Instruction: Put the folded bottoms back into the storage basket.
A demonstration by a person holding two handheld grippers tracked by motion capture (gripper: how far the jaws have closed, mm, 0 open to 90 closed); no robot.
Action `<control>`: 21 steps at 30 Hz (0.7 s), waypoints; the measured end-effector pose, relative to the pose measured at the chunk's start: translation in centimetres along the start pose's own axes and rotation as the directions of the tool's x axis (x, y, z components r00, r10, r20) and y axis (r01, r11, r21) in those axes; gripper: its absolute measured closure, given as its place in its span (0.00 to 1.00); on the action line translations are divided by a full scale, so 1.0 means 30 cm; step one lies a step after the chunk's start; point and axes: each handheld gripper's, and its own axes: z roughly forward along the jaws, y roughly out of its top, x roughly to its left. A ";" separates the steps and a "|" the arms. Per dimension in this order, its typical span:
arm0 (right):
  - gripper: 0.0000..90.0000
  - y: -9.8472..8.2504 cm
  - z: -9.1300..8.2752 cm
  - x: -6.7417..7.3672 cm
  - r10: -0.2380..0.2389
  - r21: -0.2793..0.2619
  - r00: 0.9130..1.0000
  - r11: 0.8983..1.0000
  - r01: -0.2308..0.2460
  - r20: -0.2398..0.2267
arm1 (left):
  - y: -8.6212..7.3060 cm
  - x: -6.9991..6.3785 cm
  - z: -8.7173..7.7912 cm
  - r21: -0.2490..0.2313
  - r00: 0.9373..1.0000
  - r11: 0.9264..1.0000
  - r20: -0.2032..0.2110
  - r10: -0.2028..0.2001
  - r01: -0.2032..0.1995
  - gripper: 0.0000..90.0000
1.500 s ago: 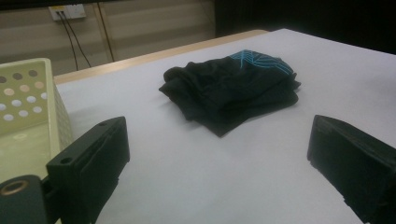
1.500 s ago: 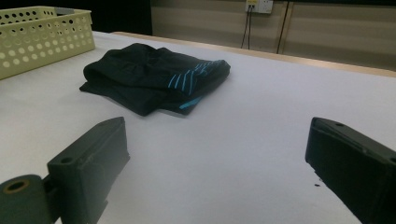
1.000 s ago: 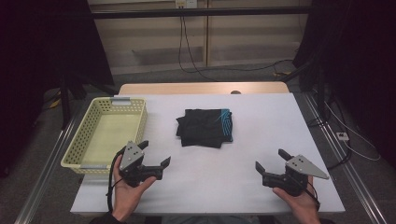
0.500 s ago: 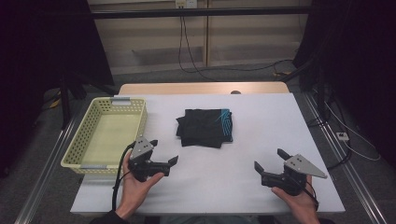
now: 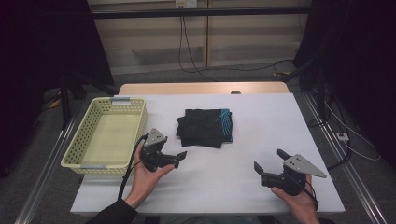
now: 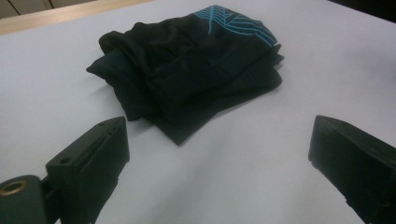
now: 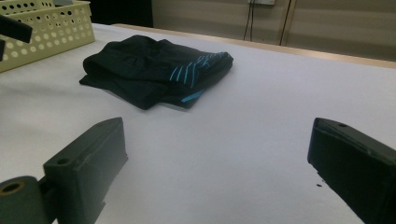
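Left tool (image 5: 179,158) sits in the person's left hand (image 5: 144,179), palm up under it, jaws spread wide and empty, aimed at the folded black garment (image 5: 205,127) and just short of its near corner. From the left gripper view the garment (image 6: 187,77) lies right ahead between the two jaws w/ a strip of bare worktop still in between, so no contact. Forearm comes in from the bottom edge at a slant, dark sleeve at the wrist, cable looping off the back of the tool.

Right tool (image 5: 271,164) is held low at the near right corner of the worktop (image 5: 261,121), right hand (image 5: 299,198) underneath, grey three-cornered plate on top. Jaws also wide apart, nothing in them, pointing left-ish across the surface, well apart from the garment.

Count: 2 tools, 1 garment, 1 basket (image 5: 84,135).

Garment is approx in the middle of the white worktop, just right of the pale yellow perforated basket but not touching it. Folded into a rough square, a few layers thick, edges a bit uneven. Mostly black w/ light blue stripes on the right side; in the right gripper view the stripes (image 7: 189,72) run diagonally across the front fold.
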 end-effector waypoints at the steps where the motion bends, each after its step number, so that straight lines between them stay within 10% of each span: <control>1: 0.05 0.000 0.000 0.000 0.001 0.001 1.000 1.000 -0.001 0.000 | 0.008 0.003 0.005 -0.003 1.000 1.000 -0.005 0.000 0.000 0.05; 10: 0.04 0.000 0.003 -0.001 0.008 0.011 1.000 1.000 -0.008 -0.004 | 0.075 -0.003 0.062 0.037 0.997 0.997 -0.042 0.062 -0.060 0.05; 21: 0.04 0.000 0.002 0.000 0.005 0.014 1.000 1.000 -0.005 -0.008 | 0.148 0.022 0.140 0.059 0.999 0.998 -0.033 0.032 -0.030 0.07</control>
